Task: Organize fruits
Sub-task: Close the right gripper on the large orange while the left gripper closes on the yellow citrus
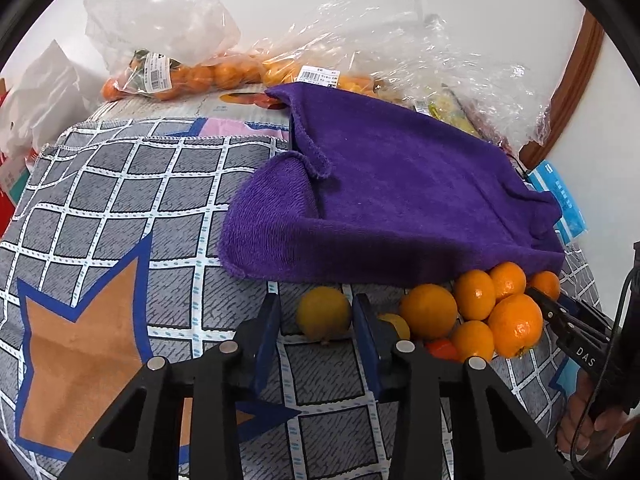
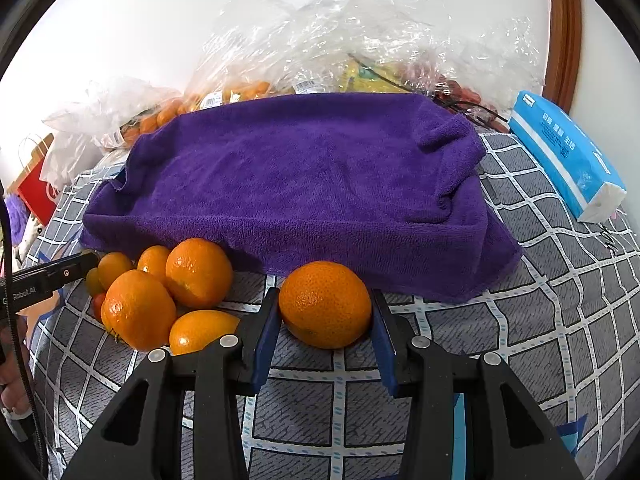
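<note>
Right wrist view: a grey checked cloth (image 2: pixel 520 320) under a white wall, a purple towel (image 2: pixel 304 176) draped behind. Right gripper (image 2: pixel 326 312) clamps one orange (image 2: pixel 325 304); five or so (partly hidden) pile (image 2: pixel 160 292) leftward. Left gripper (image 1: pixel 316 316) narrowly brackets one yellowish fruit (image 1: pixel 323 312), seemingly touching.
</note>
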A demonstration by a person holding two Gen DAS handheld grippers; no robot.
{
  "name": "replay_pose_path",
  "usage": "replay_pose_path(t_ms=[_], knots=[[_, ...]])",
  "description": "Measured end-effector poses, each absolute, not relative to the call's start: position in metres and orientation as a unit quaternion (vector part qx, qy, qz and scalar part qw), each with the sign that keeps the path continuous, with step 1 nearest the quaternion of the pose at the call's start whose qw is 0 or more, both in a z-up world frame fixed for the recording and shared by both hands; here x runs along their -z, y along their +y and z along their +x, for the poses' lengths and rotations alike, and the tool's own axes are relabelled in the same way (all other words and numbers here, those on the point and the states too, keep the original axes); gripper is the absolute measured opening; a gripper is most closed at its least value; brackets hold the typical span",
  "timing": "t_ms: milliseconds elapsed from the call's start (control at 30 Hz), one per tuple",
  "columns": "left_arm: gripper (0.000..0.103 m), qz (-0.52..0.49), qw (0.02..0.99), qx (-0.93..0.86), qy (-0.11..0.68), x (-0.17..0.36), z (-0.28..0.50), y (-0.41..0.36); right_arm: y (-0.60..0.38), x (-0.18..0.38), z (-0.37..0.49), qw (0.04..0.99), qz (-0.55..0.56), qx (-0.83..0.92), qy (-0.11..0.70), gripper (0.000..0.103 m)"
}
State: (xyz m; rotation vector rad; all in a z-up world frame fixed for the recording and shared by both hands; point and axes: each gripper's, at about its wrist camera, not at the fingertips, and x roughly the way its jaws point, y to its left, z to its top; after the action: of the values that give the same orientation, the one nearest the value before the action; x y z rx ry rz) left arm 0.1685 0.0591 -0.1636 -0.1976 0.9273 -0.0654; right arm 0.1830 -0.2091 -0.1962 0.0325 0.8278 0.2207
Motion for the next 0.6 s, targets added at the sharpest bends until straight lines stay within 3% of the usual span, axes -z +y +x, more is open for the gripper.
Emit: replay_pose_path(t_ms=[167, 267, 600], knots=[[0.035, -0.086, 0.891, 0.028, 0.445, 0.1644, 0.1698, 0.0544, -0.2112, 0.1971, 0.1837, 0.909, 0.022, -0.11, 0.401, 0.043], [0.027, -0.091, 0.89, 0.039, 0.445, 0.164, 0.1695, 0.0536, -0.2119, 0.1973, 0.1832, 0.91, 0.022, -0.11, 0.4, 0.043], [0.029, -0.089, 0.889, 0.038, 0.447, 0.1653, 0.1705, 0.0537, -0.2118, 0.1971, 0.1827, 0.91, 0.021, -0.109, 0.4, 0.043]])
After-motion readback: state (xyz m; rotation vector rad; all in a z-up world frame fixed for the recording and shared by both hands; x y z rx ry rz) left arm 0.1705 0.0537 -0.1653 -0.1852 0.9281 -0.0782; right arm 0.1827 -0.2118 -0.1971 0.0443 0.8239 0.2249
